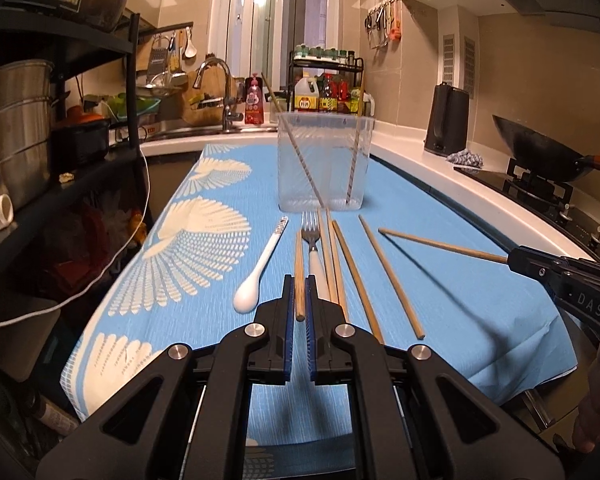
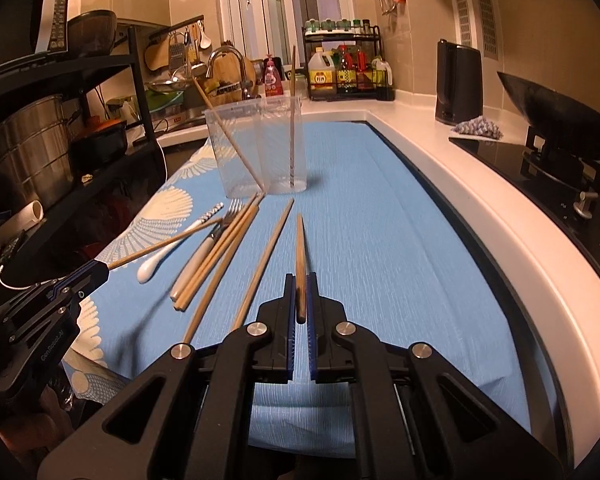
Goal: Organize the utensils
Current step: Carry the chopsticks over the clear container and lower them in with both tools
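Left wrist view: the left tongs [image 1: 300, 296] are closed tight on a wooden chopstick [image 1: 299, 264], which runs forward from between the blue pads toward the clear plastic container [image 1: 324, 160]. That container stands on the blue patterned cloth [image 1: 220, 184] covering the surface, and two chopsticks [image 1: 306, 164] lean inside it, one slanting left and one nearer its right wall. Just in front of the container lie a fork [image 1: 310, 236] with a white handle, a white spoon [image 1: 260, 268] to the fork's left, and several loose chopsticks [image 1: 356, 276] to its right, all flat on the cloth. Further right of the container, the right tongs [image 1: 514, 260] come in from the edge, closed on another chopstick [image 1: 440, 245] that points toward the container.

Right wrist view: the right tongs [image 2: 300, 298] are closed on their chopstick [image 2: 300, 248], its tip aimed at the container [image 2: 256, 148], which stands ahead and a little left. The two chopsticks [image 2: 236, 148] inside lean against its walls. In front of the container and to its left, the fork [image 2: 220, 228], spoon [image 2: 168, 252] and loose chopsticks [image 2: 224, 252] lie in a fan on the cloth [image 2: 380, 220]. The left tongs [image 2: 102, 270] sit at the lower left, gripping the chopstick [image 2: 164, 242] whose shaft passes above the spoon.
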